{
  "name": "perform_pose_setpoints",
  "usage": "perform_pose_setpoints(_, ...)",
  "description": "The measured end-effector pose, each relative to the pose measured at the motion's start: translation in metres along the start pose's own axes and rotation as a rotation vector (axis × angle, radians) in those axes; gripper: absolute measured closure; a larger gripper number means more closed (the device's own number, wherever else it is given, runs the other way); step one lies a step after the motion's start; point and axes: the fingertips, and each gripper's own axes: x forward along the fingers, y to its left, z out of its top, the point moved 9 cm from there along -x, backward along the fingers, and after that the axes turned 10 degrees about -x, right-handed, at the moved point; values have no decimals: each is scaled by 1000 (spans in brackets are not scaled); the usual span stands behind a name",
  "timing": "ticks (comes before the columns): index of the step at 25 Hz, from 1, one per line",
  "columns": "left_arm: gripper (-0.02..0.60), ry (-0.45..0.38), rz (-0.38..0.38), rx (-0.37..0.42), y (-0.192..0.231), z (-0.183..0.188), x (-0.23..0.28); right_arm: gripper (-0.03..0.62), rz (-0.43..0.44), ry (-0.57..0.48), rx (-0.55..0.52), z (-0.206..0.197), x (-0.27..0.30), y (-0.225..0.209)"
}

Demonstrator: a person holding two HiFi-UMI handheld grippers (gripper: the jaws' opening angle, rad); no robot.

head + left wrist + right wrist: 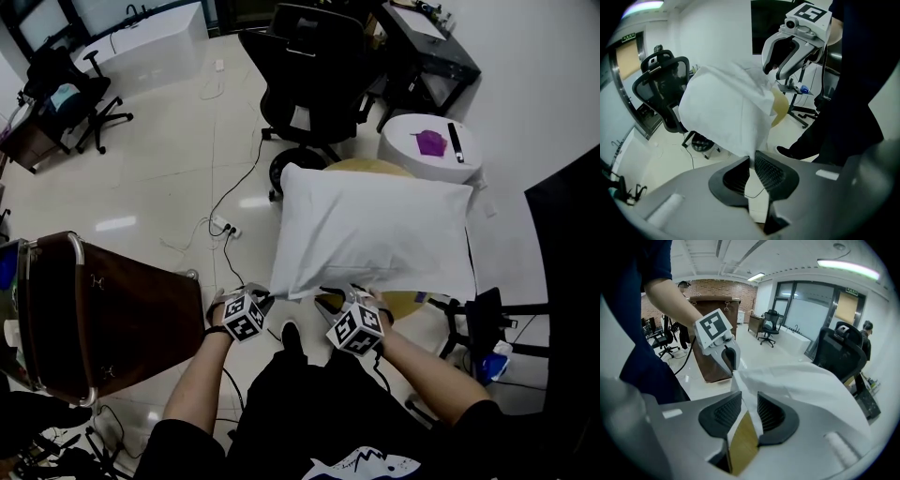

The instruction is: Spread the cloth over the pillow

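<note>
A white cloth (375,234) covers a plump pillow lying on a round yellow table (367,167). My left gripper (265,300) is at the near left corner, shut on that corner of the cloth (726,112); its jaws (751,161) pinch the thin edge. At the near edge further right, my right gripper (362,295) is shut on a thicker fold of the cloth (801,385). The fold fills the gap at the tips of that gripper (749,401), and the yellow tabletop (743,441) shows below it. Each gripper shows in the other's view, the right gripper (776,70) and the left gripper (730,363).
A black office chair (309,66) stands beyond the table. A white round stand (431,150) with a purple item is at the far right. A brown cabinet (103,319) sits at my left. Cables and a power strip (225,225) lie on the floor. A black stand (487,323) is at my right.
</note>
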Motion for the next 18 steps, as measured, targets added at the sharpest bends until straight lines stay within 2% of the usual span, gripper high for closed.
perform_pose_setpoints(2, 573, 4, 15, 26, 3, -3, -7, 476, 4, 6, -1, 0, 2, 1)
perform_pose_setpoints(12, 577, 84, 109, 109, 50, -26, -41, 476, 28, 55, -4, -3, 18, 1)
perform_pose_setpoints(18, 580, 92, 123, 85, 71, -39, -55, 476, 36, 77, 9, -7, 25, 1)
